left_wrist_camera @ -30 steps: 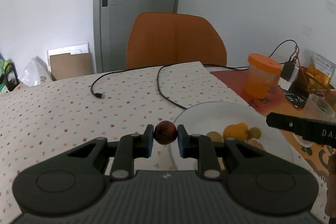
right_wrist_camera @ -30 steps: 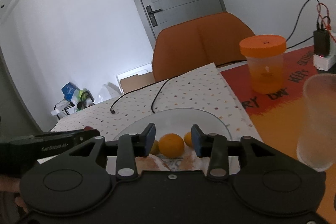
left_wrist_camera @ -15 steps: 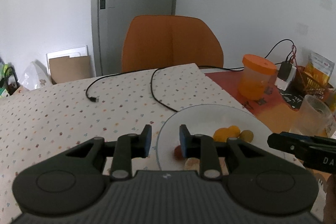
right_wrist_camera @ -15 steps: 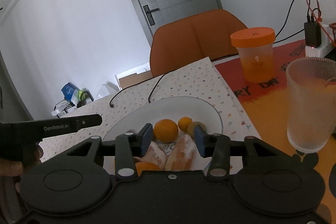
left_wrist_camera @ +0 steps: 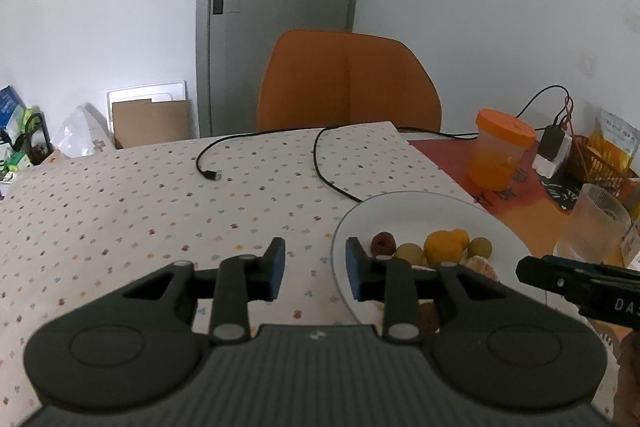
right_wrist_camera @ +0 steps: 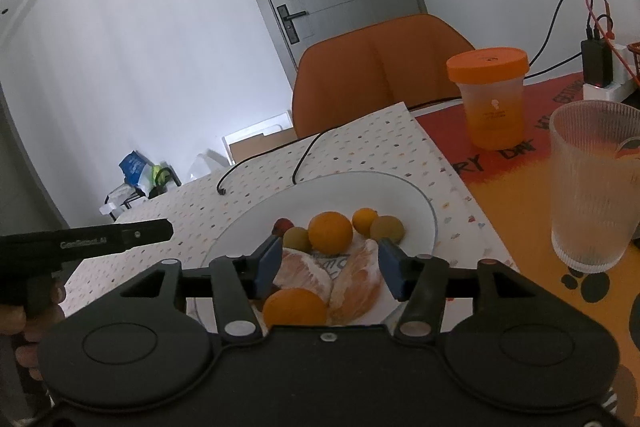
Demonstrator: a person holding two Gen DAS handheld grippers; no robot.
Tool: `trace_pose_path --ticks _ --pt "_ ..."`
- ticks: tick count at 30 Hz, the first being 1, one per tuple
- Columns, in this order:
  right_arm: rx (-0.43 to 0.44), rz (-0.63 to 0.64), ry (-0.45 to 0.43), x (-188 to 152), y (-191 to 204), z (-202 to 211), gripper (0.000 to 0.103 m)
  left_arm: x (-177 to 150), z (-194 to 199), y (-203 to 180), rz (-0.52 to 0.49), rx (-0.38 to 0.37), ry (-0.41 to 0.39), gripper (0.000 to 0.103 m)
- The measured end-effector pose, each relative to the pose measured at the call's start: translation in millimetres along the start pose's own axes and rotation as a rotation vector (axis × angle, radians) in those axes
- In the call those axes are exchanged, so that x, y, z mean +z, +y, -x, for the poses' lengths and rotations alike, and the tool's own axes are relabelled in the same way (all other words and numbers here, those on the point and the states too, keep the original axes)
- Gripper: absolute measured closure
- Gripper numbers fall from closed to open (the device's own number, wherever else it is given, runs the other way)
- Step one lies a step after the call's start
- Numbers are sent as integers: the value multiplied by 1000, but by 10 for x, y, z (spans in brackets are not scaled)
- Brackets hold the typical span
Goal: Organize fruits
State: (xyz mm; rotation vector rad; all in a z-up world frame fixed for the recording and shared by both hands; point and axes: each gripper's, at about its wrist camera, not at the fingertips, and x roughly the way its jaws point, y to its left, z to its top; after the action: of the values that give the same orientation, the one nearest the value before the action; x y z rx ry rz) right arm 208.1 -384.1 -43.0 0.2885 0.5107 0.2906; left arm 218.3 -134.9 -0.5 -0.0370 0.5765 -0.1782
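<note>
- Indoors, the bench (left_wrist_camera: pixel 120 195) is lying under a dotted cloth, carrying a loose black cable (left_wrist_camera: pixel 320 163) across its far half, likely pushed back to leave working room.
- An orange chair (left_wrist_camera: pixel 348 79) is standing tucked against the far edge, out of the way.
- The white plate (right_wrist_camera: pixel 352 191) is sitting at the cloth's right border, serving, by the look of it, as the collecting spot for the fruit.
- The left tongs (left_wrist_camera: pixel 314 273) are hanging released and empty just over the plate's near-left rim, one finger above the cloth and the other above the plate; that suggests a fruit is already delivered.
- The right tongs (right_wrist_camera: pixel 326 265) are gaping wide and gripping nothing, straddling the peeled citrus segments (right_wrist_camera: pixel 332 277) from above, probably lining up the next pick or nudge.
- A ribbed glass (right_wrist_camera: pixel 592 187) and an orange-lidded tub (right_wrist_camera: pixel 490 95) are standing on the orange mat to the right, well apart from the plate.
- On the plate, a large orange (right_wrist_camera: pixel 330 231) is resting at the centre, a smaller one (right_wrist_camera: pixel 364 220) and two greenish fruits (right_wrist_camera: pixel 386 228) lying close around it.
- A small dark red fruit (left_wrist_camera: pixel 383 244) is sitting at the left end of the cluster, half hidden in the right wrist view.
- Another orange (right_wrist_camera: pixel 294 307) is being cut off by the right tool's body, and whether more fruit is waiting off the plate cannot be told.
</note>
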Motion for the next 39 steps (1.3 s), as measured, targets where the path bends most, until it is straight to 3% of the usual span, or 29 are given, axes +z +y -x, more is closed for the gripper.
trace_pose_path --ticks 12,17,22,36,39 --pt "18 33 -2 -81 230 60 30 -181 317 229 60 51 -17 41" --pt "0 52 1 -110 370 87 17 -228 451 383 94 63 -17 19" --pt "-10 65 2 -141 501 117 1 -291 563 563 129 73 -23 12" --pt "-11 78 14 -203 835 181 0 -516 898 929 178 122 -13 7" --pt "-9 86 22 -221 902 197 0 -571 976 992 183 135 -19 0"
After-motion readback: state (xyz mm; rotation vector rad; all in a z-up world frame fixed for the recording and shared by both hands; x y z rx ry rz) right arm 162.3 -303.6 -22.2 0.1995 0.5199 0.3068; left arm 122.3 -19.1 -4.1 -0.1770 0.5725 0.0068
